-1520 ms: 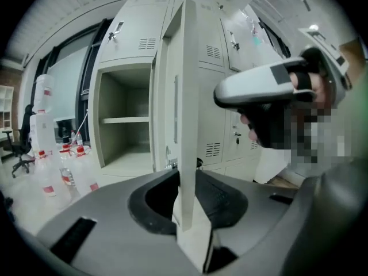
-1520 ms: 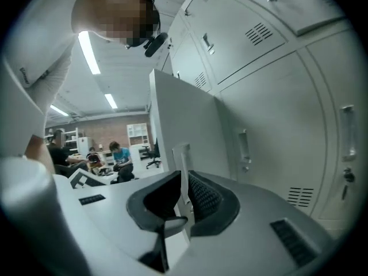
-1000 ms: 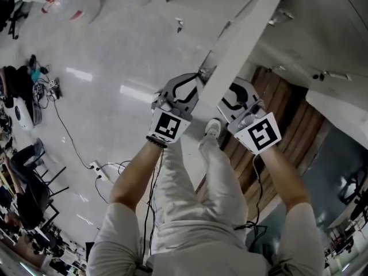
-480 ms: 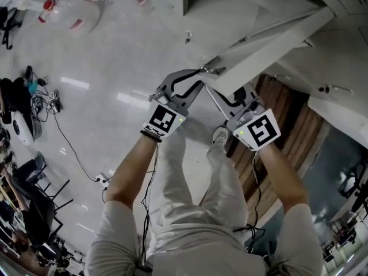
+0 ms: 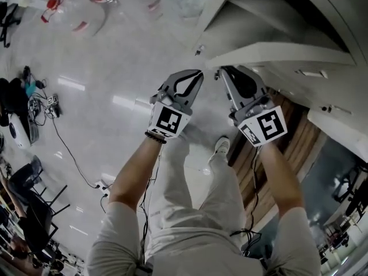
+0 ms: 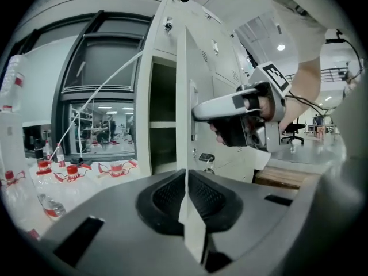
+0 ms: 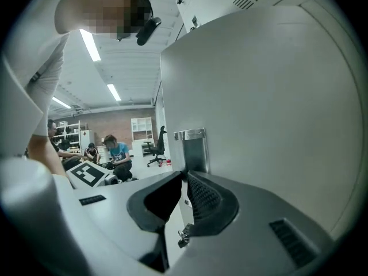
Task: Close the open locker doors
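A white locker door [image 5: 270, 53] stands partly open from the locker bank [image 5: 322, 16]. Both grippers hold its free edge, side by side. My left gripper [image 5: 198, 75] has the thin door edge [image 6: 185, 96] between its ribbed pads; its jaws are closing and the pads press on the panel. My right gripper [image 5: 221, 72] sits at the metal lock plate [image 7: 192, 148], jaws closing on the same edge, with the door face [image 7: 270, 108] filling the right. A small key [image 7: 184, 234] hangs under the lock. The open compartment [image 6: 164, 119] shows behind the door.
Packs of water bottles [image 5: 75, 10] lie on the glossy floor beside the lockers. A cable and power strip [image 5: 100, 171] run at the left. A wooden pallet [image 5: 293, 131] lies at the lockers' foot. People sit in the far room [image 7: 118, 154].
The door has swung round toward the locker bank, from steeply angled to nearly level in the head view. Both grippers moved forward with it and their jaws narrowed on its edge.
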A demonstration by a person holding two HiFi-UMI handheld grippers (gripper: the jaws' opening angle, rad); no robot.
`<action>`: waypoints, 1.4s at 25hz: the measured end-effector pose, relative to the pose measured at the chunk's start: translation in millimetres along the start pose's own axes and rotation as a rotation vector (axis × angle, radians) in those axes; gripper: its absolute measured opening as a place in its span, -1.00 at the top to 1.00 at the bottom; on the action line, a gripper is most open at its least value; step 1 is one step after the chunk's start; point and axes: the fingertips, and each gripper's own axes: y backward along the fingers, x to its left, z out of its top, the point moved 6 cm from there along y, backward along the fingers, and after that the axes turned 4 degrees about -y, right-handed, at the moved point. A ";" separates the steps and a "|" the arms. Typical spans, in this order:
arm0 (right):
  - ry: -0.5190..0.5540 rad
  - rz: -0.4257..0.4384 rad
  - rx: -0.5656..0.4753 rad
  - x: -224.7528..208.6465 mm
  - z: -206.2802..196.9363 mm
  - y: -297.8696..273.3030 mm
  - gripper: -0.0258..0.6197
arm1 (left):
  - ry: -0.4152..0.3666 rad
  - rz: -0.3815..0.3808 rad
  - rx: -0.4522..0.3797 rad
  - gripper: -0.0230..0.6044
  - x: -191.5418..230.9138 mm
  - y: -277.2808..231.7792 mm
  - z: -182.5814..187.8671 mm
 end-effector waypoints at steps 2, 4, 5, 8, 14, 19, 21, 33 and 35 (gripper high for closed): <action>-0.004 -0.032 -0.010 -7.0 3.9 -11.2 0.79 | 0.021 0.034 -0.013 0.87 5.6 -7.3 3.3; -0.008 -0.068 -0.024 -14.6 7.7 -22.1 0.81 | 0.036 0.072 -0.017 0.90 13.3 -20.3 9.2; -0.008 -0.085 -0.030 -18.5 9.4 -27.2 0.82 | 0.047 0.094 -0.017 0.91 18.2 -28.4 11.4; -0.004 -0.130 -0.046 -28.7 12.7 -39.8 0.84 | 0.072 0.140 0.001 0.91 32.8 -52.2 14.6; -0.010 -0.215 -0.073 -45.4 19.7 -57.1 0.86 | 0.079 0.160 0.020 0.91 56.9 -81.9 15.2; -0.067 -0.262 -0.080 -66.5 19.0 -64.4 0.89 | 0.064 0.143 0.018 0.91 72.6 -100.8 20.9; -0.062 -0.286 -0.074 -70.8 16.4 -66.4 0.89 | 0.055 0.136 0.021 0.91 76.2 -107.0 23.0; -0.097 -0.334 -0.106 -58.1 30.1 -38.6 0.89 | 0.017 0.165 0.051 0.91 85.6 -110.9 26.7; -0.104 -0.341 -0.115 -49.3 38.3 -20.0 0.89 | 0.005 0.191 0.058 0.91 90.3 -99.6 31.3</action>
